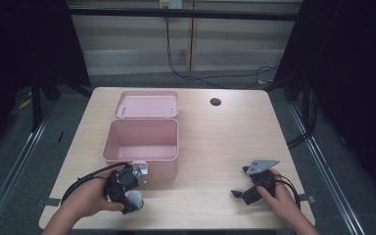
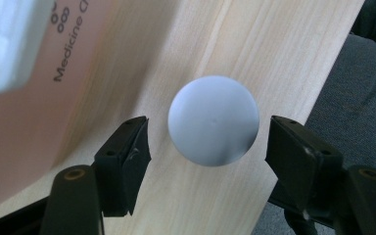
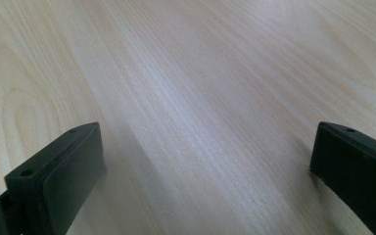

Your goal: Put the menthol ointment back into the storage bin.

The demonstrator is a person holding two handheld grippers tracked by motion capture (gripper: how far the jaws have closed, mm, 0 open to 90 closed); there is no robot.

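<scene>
Left hand-held gripper (image 2: pixel 208 147) hangs wide open around the white round-topped object (image 2: pixel 213 120), near the surface edge beside the pink box (image 1: pixel 142 139); an off-centre squeeze could knock it off. Right hand-held gripper (image 3: pixel 205 171) gapes, holding nothing.

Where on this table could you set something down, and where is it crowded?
Free: the broad bare wood right of the pink medicine box, between the round cable hole and the right tongs; also the strip left of the box. Crowded: the front-left corner, where the left tongs straddle a white round-topped object beside the box.
</scene>
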